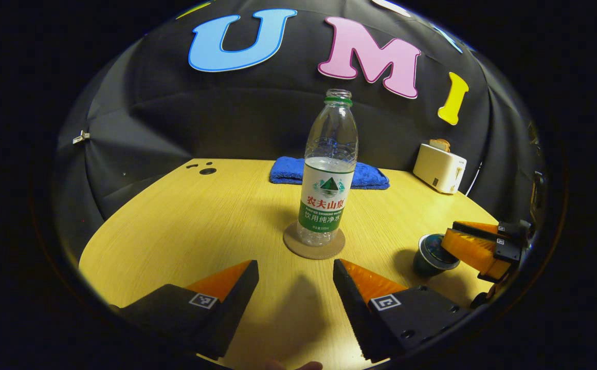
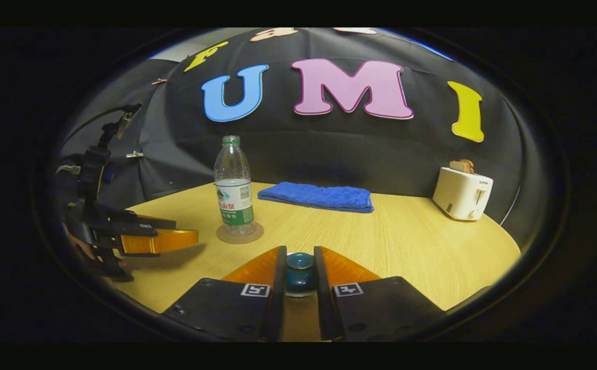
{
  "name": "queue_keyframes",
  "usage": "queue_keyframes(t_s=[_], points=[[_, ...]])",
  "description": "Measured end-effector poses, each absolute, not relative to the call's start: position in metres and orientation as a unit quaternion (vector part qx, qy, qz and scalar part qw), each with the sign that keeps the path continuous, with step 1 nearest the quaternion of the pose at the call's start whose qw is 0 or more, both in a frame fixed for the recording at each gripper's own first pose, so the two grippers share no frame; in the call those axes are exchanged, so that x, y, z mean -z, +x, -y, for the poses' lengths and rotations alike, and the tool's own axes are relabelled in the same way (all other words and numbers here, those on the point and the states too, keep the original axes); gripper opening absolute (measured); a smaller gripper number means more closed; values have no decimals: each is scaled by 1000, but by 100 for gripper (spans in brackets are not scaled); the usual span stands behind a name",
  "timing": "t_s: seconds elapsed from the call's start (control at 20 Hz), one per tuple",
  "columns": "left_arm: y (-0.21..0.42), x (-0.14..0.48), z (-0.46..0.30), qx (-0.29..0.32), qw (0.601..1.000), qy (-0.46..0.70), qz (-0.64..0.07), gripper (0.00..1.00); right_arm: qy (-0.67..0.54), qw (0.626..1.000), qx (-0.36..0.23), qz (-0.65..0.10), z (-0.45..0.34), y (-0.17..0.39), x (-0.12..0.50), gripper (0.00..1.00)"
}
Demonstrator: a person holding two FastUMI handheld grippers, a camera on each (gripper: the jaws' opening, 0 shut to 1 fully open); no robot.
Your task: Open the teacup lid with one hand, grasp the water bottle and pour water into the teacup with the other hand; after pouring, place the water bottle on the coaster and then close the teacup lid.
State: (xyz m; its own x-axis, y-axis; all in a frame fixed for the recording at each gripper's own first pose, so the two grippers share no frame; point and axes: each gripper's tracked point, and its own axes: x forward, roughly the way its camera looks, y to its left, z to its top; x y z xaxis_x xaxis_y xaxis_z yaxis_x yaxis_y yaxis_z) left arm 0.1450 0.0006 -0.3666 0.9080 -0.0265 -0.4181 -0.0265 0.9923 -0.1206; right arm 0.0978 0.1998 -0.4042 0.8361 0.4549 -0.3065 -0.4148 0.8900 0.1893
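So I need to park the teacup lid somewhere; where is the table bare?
Bare wood lies between the folded blue towel, the white toaster and the right gripper. It is crowded near the clear plastic water bottle on its round brown coaster.

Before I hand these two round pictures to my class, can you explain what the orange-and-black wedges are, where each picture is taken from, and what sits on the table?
The wedges are fingers of two hand-held grippers; a camera rides on each, looking along its fingers. In the left gripper view, the left gripper is open, facing an uncapped bottle standing on a coaster. In the right gripper view, the right gripper has its fingers closed around the knob of the teacup lid; the teacup shows in the left gripper view. On the table also lie a blue towel and a toaster.
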Motion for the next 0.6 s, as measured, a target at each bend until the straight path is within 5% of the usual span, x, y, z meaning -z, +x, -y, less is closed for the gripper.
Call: queue_keyframes(t_s=[0.2,0.3,0.4,0.55,0.6], points=[[140,365,-3,-1,974,-64,-215,92,57,956,-228,-175,-202,98,408,36],[140,365,-3,-1,974,-63,-216,92,57,956,-229,-176,-203,97,408,25],[139,363,-3,1,974,-60,-217,92,62,956,-228,-176,-201,97,406,34],[134,355,-2,4,975,-51,-218,92,73,957,-228,-164,-201,99,389,76],[132,352,-2,4,974,-48,-220,92,70,959,-223,-162,-197,99,384,82]])
